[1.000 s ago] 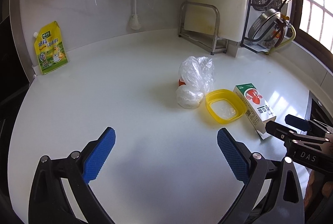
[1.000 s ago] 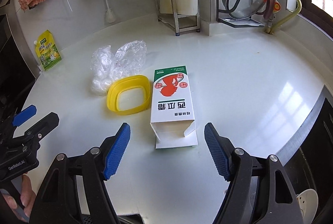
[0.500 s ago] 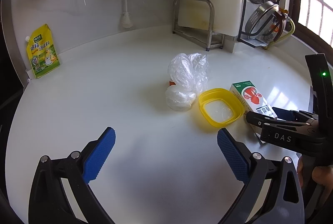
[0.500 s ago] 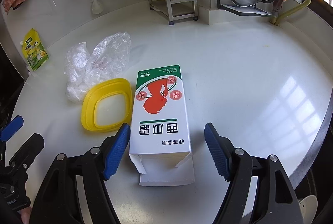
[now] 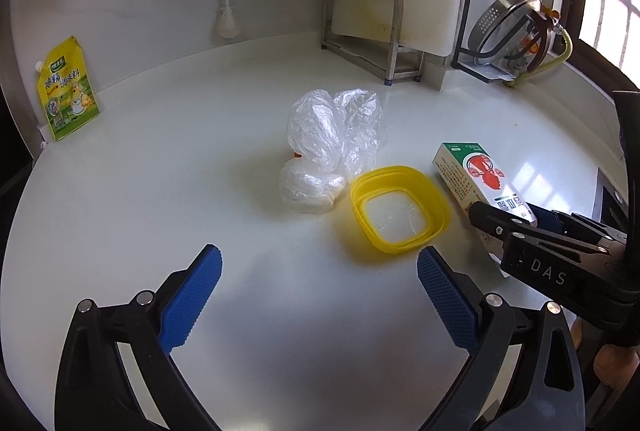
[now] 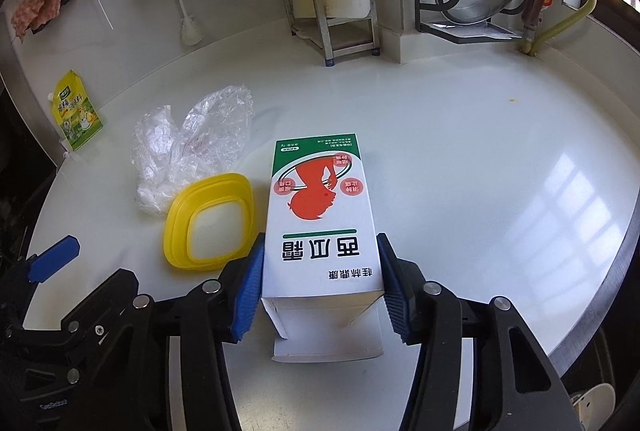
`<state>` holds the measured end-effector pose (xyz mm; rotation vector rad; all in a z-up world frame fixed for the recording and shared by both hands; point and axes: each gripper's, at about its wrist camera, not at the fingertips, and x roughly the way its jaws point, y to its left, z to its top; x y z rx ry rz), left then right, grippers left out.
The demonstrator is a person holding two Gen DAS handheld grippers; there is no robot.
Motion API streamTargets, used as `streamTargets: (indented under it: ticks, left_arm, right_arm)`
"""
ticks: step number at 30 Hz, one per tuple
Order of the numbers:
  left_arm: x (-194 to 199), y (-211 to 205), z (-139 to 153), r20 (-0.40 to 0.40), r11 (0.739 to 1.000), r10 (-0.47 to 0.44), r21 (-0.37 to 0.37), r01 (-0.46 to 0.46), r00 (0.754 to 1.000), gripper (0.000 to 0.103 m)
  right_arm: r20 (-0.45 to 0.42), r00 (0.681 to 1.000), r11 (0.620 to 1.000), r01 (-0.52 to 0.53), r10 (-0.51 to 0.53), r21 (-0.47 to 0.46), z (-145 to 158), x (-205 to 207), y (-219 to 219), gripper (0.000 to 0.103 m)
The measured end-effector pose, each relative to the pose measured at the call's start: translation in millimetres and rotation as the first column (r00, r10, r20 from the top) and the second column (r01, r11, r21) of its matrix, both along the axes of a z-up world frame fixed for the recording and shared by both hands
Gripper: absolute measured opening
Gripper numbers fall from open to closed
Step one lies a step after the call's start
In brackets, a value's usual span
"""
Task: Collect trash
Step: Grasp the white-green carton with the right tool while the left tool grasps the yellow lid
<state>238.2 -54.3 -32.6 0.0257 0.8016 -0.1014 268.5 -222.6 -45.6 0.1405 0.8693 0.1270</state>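
Right wrist view shows the white carton [image 6: 320, 227] lying flat on the desk [image 6: 480, 159], its opened end flap toward the camera, with the right gripper [image 6: 320, 291] straddling that near end. Being open and likely empty, the carton could crush or skew if squeezed hard, or pivot out on lifting since only its end is caught. A swing leftward could knock the yellow lid [image 6: 210, 221] beside it or drag the crumpled plastic bag [image 6: 192, 143]. Its jaws have just been closing and now press both carton sides. The left gripper [image 5: 320, 295] hangs spread wide, empty.
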Motion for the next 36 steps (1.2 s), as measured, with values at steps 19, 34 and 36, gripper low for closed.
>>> streamTargets:
  ticks: [19, 34, 36]
  left_arm:
    - [41.0, -66.2, -19.7, -0.104, 0.997, 0.073, 0.03, -0.07, 0.992, 0.096]
    - [64.0, -79.5, -24.2, -0.15, 0.994, 0.105, 0.032, -0.101, 0.983, 0.071]
    - [62.1, -80.9, -24.0, -0.146, 0.995, 0.094, 0.035, -0.089, 0.985, 0.07]
  right_arm:
    - [0.068, 0.986, 0.983, 0.145, -0.153, 0.108, 15.4, -4.3, -80.1, 0.051]
    - [0.063, 0.987, 0.973, 0.136, -0.15, 0.189, 15.6, -7.0, -85.8, 0.051]
    - [0.064, 0.986, 0.972, 0.137, -0.152, 0.192, 15.8, -7.0, -86.5, 0.051]
